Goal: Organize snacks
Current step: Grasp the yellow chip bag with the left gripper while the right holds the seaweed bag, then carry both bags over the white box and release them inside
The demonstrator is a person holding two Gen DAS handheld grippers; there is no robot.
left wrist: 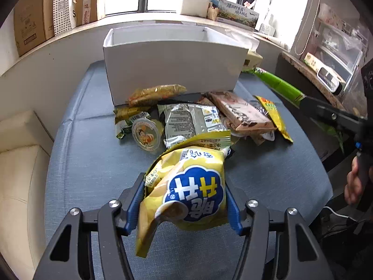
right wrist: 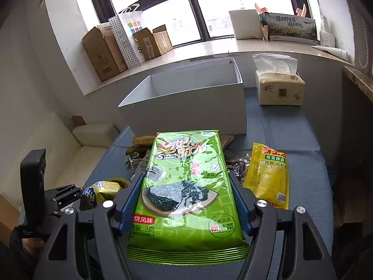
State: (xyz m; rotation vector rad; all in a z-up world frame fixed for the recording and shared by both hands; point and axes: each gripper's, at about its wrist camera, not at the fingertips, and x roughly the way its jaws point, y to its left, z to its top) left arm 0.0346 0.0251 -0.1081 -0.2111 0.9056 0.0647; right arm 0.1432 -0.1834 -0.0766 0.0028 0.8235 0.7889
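Yellow, air-puffed and crinkly, the chip bag (left wrist: 186, 186) sat between your left tongs (left wrist: 184, 198), blue pads pressing its sides; it looked light, slippery and crushable, best pinched at a seam. Your right tongs (right wrist: 186, 200) clamped the stiff, flat green seaweed pack (right wrist: 186, 186) by its edges. Beyond both tongs lay the snack pile (left wrist: 198, 119), then the white box (left wrist: 172, 67).

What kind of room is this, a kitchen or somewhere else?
Probably a living room or small office, not a kitchen. There is a cream sofa beside the blue-covered table, cardboard boxes along the windowsill, and a pack of tissues by the white box.
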